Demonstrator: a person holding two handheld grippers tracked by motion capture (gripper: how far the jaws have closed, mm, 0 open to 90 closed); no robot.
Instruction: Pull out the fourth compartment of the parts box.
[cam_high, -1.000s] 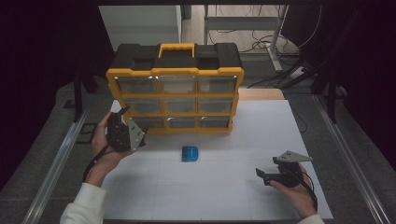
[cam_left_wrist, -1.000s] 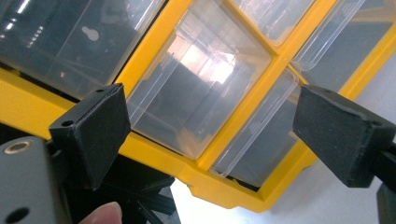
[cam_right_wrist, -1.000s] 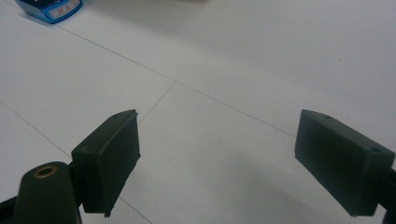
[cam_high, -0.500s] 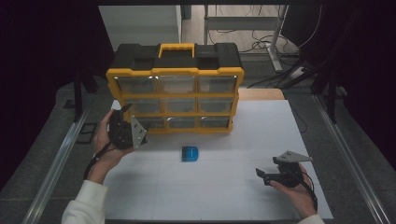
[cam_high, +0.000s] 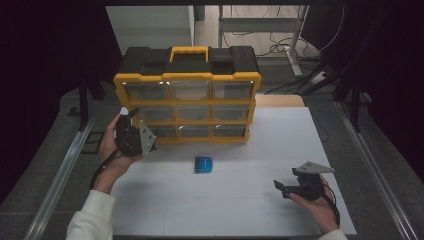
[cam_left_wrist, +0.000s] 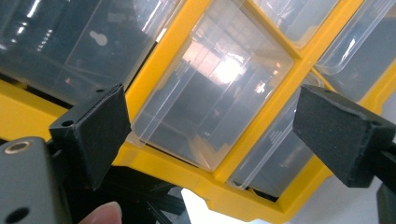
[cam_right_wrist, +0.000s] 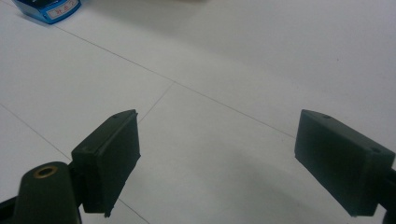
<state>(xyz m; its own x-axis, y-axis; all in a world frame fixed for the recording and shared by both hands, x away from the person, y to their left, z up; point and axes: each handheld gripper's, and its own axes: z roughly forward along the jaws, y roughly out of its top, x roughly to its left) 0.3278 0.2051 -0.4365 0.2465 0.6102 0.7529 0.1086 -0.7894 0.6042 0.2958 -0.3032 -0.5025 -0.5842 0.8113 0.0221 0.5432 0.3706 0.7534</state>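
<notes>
The left tongs (cam_high: 131, 134) stand open at the lower-left corner of the yellow organiser (cam_high: 188, 106) on the desk (cam_high: 210, 200), facing a clear drawer (cam_left_wrist: 212, 98). It is probably light, thin and slippery, best pinched at its front lip. The right tongs (cam_high: 290, 187) rest open, well apart.

Drawer cabinet (cam_high: 187, 102) at table's (cam_high: 260, 210) back, small box (cam_high: 203, 164) before it (tools flanking).
</notes>
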